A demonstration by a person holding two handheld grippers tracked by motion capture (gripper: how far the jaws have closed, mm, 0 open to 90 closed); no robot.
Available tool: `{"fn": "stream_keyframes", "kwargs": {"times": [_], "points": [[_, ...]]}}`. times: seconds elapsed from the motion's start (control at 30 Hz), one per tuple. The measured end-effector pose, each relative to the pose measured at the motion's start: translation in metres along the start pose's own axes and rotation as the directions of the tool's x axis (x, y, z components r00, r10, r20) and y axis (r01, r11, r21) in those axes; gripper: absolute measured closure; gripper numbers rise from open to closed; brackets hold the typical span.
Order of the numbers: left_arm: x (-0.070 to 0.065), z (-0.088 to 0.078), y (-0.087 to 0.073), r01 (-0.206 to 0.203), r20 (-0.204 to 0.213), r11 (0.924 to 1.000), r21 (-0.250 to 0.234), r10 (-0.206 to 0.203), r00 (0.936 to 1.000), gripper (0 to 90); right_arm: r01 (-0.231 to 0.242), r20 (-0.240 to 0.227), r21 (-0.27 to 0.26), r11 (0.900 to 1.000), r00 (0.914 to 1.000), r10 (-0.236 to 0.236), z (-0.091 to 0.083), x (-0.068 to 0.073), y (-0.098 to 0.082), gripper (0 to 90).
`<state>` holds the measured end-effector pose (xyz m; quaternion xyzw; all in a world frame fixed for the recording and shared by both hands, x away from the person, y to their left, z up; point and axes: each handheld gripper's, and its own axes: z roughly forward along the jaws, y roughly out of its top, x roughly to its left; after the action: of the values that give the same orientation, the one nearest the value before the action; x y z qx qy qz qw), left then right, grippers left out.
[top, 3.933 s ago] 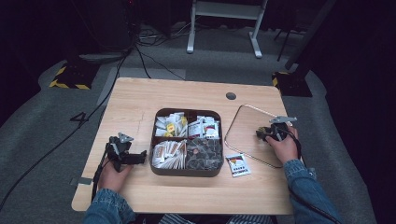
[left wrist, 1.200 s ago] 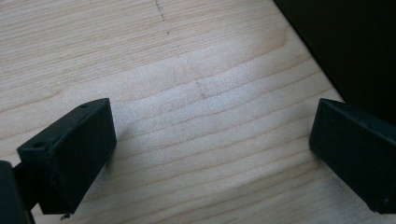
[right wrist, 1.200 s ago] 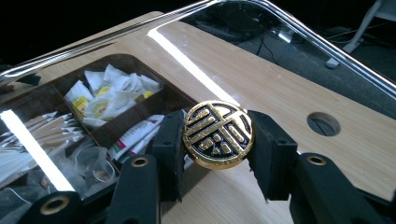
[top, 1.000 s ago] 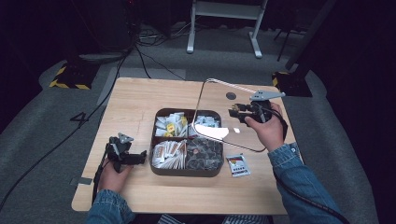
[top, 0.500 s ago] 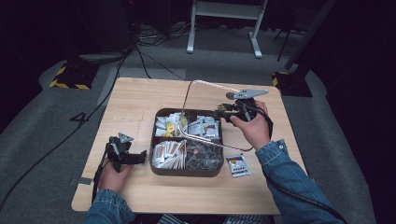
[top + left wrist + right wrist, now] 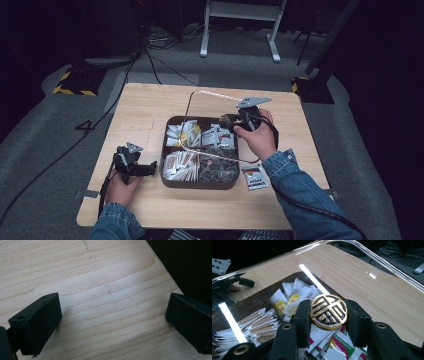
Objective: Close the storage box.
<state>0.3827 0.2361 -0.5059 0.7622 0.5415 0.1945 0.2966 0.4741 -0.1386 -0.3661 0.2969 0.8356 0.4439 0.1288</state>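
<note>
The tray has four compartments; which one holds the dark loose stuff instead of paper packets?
The compartment nearest the person's right arm, at the front right of the tray. Its filling looks dark and crumbly; the other three hold pale paper sachets.

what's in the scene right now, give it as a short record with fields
surface: wooden table
tray: dark four-compartment tray at table centre, holding packets and sachets
lid: clear lid held tilted over the tray by its round gold knob
right gripper: jaws shut on the knob
left gripper: jaws open over bare wood, left of the tray
loose item: small packet on the table right of the tray
</note>
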Motion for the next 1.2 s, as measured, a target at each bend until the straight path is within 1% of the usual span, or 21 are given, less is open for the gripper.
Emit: {"fn": "stream_keyframes", "kwargs": {"times": [0.17, 0.2, 0.23, 0.37, 0.4, 0.43, 0.5, 0.8, 1.2], "points": [[0.000, 0.000, 0.000, 0.000, 0.000, 1.0000, 0.000, 0.000, 1.0000, 0.9, 0.014, -0.014, 0.017, 1.000, 0.9998, -0.014, 0.013, 0.006, -0.001, 58.9], [0.000, 0.000, 0.000, -0.002, 0.000, 1.0000, 0.000, 0.002, 1.0000, 0.9, 0.016, -0.023, 0.029, 0.999, 0.9996, -0.015, 0.020, 0.010, -0.002, 58.9], [0.000, 0.000, 0.000, -0.001, -0.003, 1.0000, -0.001, 0.001, 1.0000, 0.9, 0.016, -0.023, 0.029, 0.999, 0.9996, -0.015, 0.020, 0.010, -0.002, 58.9], [0.000, -0.001, -0.001, 0.001, -0.003, 1.0000, 0.000, -0.001, 1.0000, 0.9, 0.028, -0.041, 0.046, 0.999, 0.9988, -0.026, 0.031, 0.017, -0.003, 58.9], [-0.001, -0.001, -0.001, 0.001, -0.003, 1.0000, 0.000, -0.001, 1.0000, 1.0, 0.034, -0.047, 0.055, 0.998, 0.9984, -0.032, 0.037, 0.020, -0.003, 58.9], [-0.001, -0.001, -0.001, 0.001, -0.003, 1.0000, 0.000, -0.001, 1.0000, 1.0, 0.034, -0.047, 0.055, 0.998, 0.9984, -0.032, 0.037, 0.020, -0.003, 58.9], [-0.001, -0.001, -0.001, 0.001, -0.003, 1.0000, 0.000, -0.001, 1.0000, 1.0, 0.043, -0.050, 0.066, 0.997, 0.9980, -0.039, 0.045, 0.024, -0.005, 58.9], [-0.001, -0.001, -0.001, 0.002, -0.003, 1.0000, -0.002, -0.002, 1.0000, 1.0, 0.049, -0.047, 0.079, 0.996, 0.9979, -0.045, 0.060, 0.032, -0.015, 58.9], [0.000, -0.001, -0.001, 0.000, -0.005, 1.0000, -0.001, 0.000, 1.0000, 1.0, 0.097, -0.059, 0.104, 0.990, 0.9941, -0.091, 0.074, 0.049, -0.025, 58.9]]}}
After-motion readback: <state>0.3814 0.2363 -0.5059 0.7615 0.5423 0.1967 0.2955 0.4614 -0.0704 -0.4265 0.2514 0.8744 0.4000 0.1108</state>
